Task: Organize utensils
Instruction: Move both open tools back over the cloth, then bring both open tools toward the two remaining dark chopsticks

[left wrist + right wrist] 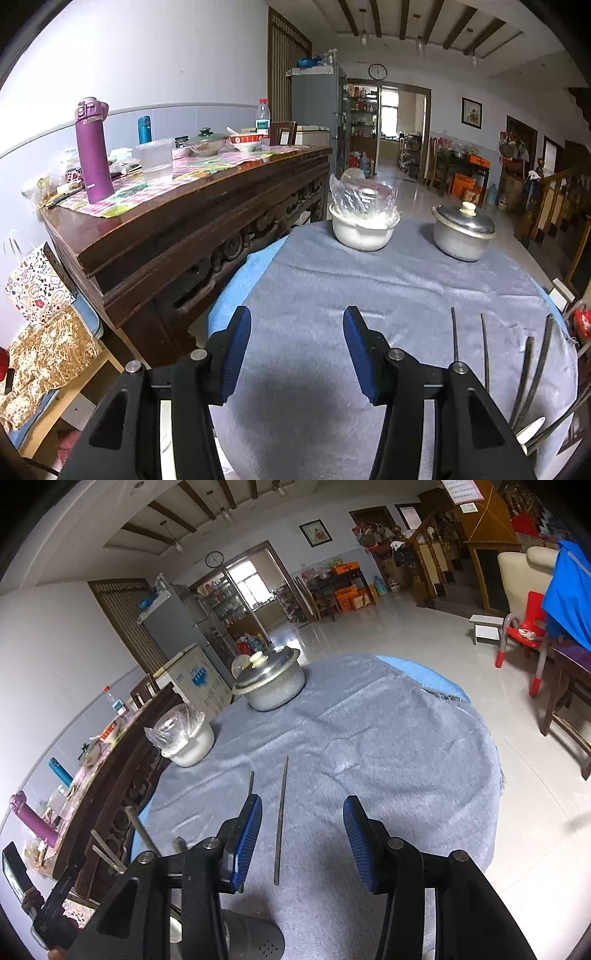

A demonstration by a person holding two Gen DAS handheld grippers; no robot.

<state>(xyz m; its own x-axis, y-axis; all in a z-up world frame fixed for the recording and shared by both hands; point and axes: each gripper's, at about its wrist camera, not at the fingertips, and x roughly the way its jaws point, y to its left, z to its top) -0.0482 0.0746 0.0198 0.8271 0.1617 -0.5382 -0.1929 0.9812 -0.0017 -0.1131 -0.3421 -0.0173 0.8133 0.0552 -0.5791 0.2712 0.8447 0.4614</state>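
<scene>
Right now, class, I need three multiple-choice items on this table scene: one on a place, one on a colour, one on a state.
1. Where does the lidded metal pot stand?
A. on the grey cloth
B. on the wooden sideboard
C. on the floor

2. What colour is the tall bottle on the sideboard?
A. green
B. purple
C. orange

3. How is the white pot covered?
A. by a metal lid
B. left uncovered
C. by clear plastic

Answers: 1 A, grey cloth lies under it; 2 B, its body is purple; 3 C, a crinkled plastic bag sits over it.
</scene>
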